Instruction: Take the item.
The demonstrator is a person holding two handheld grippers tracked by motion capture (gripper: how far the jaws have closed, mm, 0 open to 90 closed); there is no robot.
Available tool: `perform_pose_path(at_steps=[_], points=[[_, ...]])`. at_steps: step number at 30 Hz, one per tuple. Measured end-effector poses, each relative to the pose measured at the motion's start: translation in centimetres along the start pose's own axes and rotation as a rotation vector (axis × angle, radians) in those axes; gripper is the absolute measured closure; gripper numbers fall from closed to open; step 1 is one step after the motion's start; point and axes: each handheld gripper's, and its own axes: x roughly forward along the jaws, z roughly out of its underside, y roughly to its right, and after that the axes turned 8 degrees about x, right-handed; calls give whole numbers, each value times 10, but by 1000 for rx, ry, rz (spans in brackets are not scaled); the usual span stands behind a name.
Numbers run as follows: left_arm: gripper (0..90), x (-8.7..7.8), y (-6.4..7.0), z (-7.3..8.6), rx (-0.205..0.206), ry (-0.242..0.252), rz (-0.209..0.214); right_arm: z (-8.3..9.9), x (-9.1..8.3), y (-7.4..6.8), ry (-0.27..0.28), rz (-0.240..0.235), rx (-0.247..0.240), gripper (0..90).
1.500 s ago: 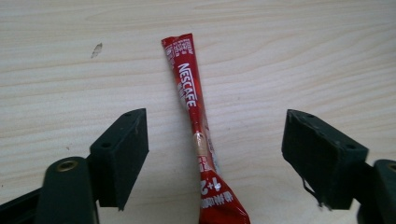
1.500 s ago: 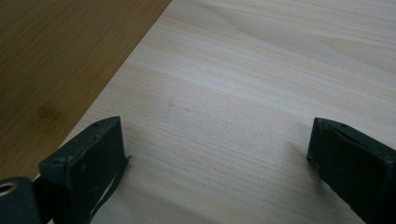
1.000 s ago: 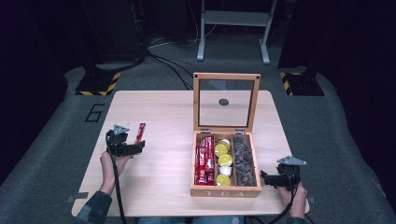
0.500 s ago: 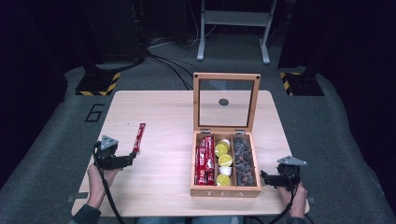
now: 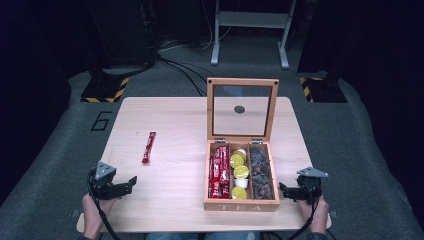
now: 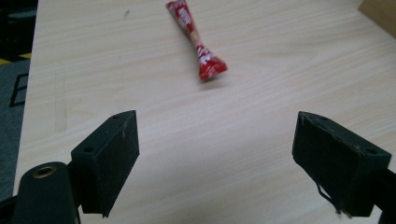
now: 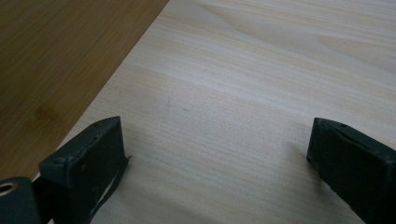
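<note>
Your left tongs [image 5: 131, 181] sit near the front left corner of the counter [image 5: 175, 120], well to the left of the wooden tea box [image 5: 241, 205]. Their jaws stand wide apart with nothing between them, and in the left gripper view the left tongs [image 6: 215, 154] hover over bare wood. Your right tongs [image 5: 283, 189] rest just beside the box's right wall, close to its front corner, pointing toward it. They too are spread open and empty; in the right gripper view the right tongs [image 7: 215, 158] frame pale wood grain, with the box's darker side [image 7: 60, 60] rising at the left.

The box stands toward the front of the counter, right of the middle. It has three compartments: red sachets [image 5: 218, 172] in the left one, yellow-lidded cups [image 5: 240, 172] in the middle one, dark pieces [image 5: 260, 172] in the right one. Its glass-paned lid [image 5: 242, 107] stands upright at the back.

The loose red sachet [image 5: 148, 147] lies flat on the counter, well to the left of the box and beyond your left tongs, apart from both. In the left gripper view the sachet [image 6: 196, 39] lies ahead of the jaws, angled, with its crimped end nearest you.
</note>
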Motion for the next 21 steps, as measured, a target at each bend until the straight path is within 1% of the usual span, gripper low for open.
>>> perform_pose_path(at_steps=[1,3,6,7,8,9,10,11,12,13,14,15,16,17,18,19,21], points=[[148,1,-1,5,-11,-3,-1,0,0,0,0,0,0,36],[145,2,-3,13,-11,-14,-18,0,0,0,0,0,0,36],[140,6,-7,25,-22,-48,-32,0,0,0,0,0,0,36],[137,8,-8,30,-27,-41,-45,0,0,0,0,0,0,36],[137,9,-9,33,-30,-49,-48,0,0,0,0,0,0,36],[136,10,-11,37,-29,-59,-61,0,0,0,0,0,0,36],[135,10,-12,38,-26,-67,-61,0,0,0,0,0,0,36],[135,11,-13,40,-32,-60,-65,0,0,0,0,0,0,35],[135,11,-13,42,-36,-70,-69,0,0,0,0,0,0,36],[135,12,-14,43,-23,-74,-77,0,0,0,0,0,0,35],[135,13,-14,44,-28,-69,-82,0,0,0,0,1,0,34],[135,13,-15,45,-22,-79,-86,0,0,0,0,1,1,34],[135,14,-15,46,-28,-82,-87,0,0,0,-1,1,2,34],[135,15,-15,47,-21,-84,-89,0,0,0,-1,1,2,34],[134,16,-15,48,-27,-88,-91,0,0,0,-2,0,7,34],[129,16,-16,49,-28,-78,-95,0,1,-1,0,0,13,33],[128,17,-18,51,-36,-71,-88,0,1,-1,-1,2,6,31]])
